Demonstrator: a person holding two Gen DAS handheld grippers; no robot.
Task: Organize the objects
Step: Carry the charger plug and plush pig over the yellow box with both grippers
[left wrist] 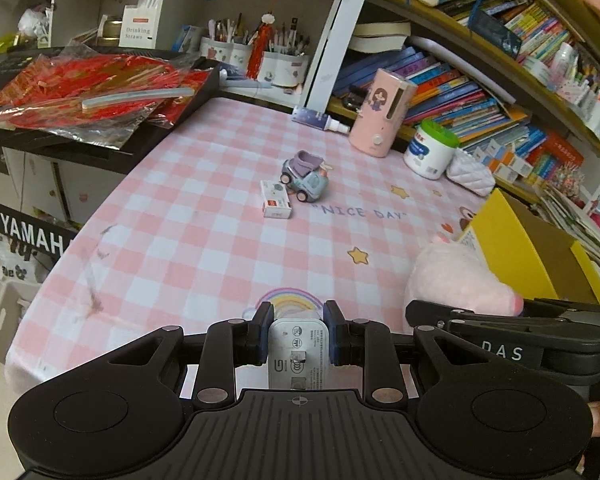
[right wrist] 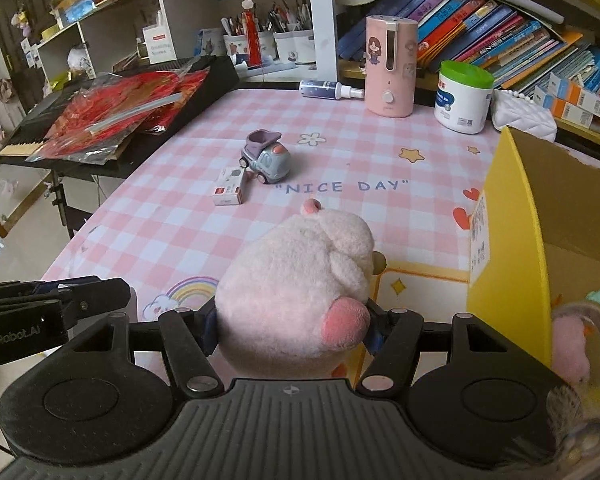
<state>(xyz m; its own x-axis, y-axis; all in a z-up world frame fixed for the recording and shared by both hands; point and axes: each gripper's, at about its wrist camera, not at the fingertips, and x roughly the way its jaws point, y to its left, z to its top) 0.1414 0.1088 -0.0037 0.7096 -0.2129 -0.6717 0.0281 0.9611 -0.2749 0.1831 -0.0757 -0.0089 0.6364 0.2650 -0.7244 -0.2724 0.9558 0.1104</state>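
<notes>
The left tool (left wrist: 299, 332) is clamped on a small white charger block (left wrist: 299, 354), a smooth hard plastic slab with rounded corners, grey printed marks and a folded metal prong on its upper face. Its blue pads (left wrist: 265, 334) press the block's two narrow sides, and the block's long axis runs along the fingers, pointing away from the camera over the surface (left wrist: 204, 240), which is covered by a pink-and-white checked cloth printed with stars, a rainbow and the words "NICE DAY".

The right tool (right wrist: 292, 326) grips a pale pink plush toy (right wrist: 300, 280), soft and fuzzy, rounded like an egg, with a darker pink nub on the near side and a small pink ear at its far tip. The toy's long axis also points away from the camera, tilted slightly left. The jaws stand about half spread, squeezing the plush at its lower sides, just left of an open yellow cardboard box (right wrist: 512, 248) with a brown inside, where another pink toy lies.

Farther out on the cloth sit a small grey-blue toy truck (right wrist: 266, 156) with a purple tipper, glossy plastic, and touching it a little white carton (right wrist: 229, 187) lying flat. A pink cylindrical humidifier (right wrist: 390, 66) stands upright near the far edge.
</notes>
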